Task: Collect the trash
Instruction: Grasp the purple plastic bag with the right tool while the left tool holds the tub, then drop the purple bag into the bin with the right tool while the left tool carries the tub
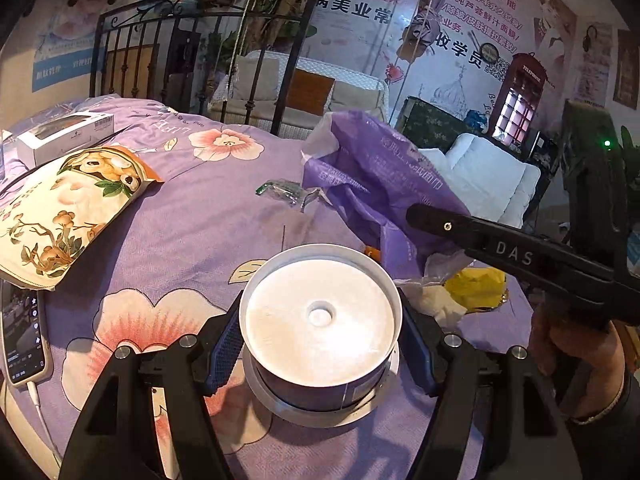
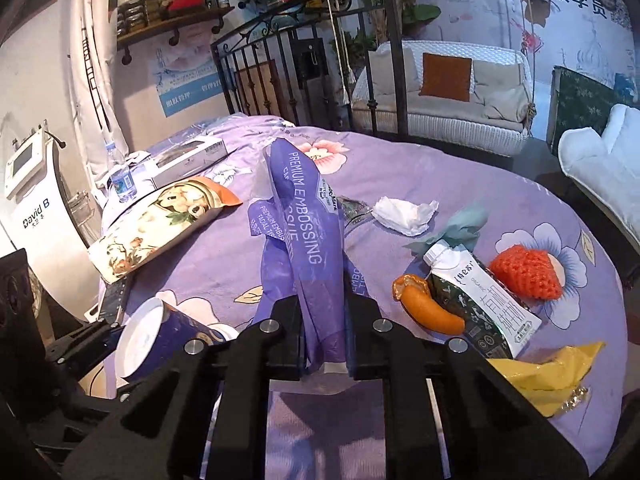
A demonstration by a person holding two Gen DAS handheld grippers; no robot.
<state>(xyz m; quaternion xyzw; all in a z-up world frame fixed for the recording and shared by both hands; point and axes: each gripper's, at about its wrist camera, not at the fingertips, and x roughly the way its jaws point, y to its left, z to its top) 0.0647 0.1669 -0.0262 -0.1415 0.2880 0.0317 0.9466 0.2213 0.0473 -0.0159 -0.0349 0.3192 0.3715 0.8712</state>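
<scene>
My left gripper [image 1: 320, 344] is shut on a purple paper cup [image 1: 320, 320] with a white inside; the blue pads [image 1: 226, 344] press its two sides. The right wrist view shows the same cup [image 2: 160, 336] tilted at the lower left. My right gripper [image 2: 324, 320] is shut on a crumpled purple tissue wrapper [image 2: 308, 240], held up off the bedspread. In the left wrist view that wrapper [image 1: 380, 184] hangs from the right gripper [image 1: 416, 212], just beyond the cup.
On the purple floral bedspread [image 2: 440, 176] lie a white tissue [image 2: 404, 214], orange peel [image 2: 428, 308], a milk pouch [image 2: 480, 296], red netting [image 2: 528, 272] and a yellow wrapper [image 2: 548, 372]. A snack bag [image 1: 60, 208], phone [image 1: 24, 340] and white box [image 1: 64, 136] sit left.
</scene>
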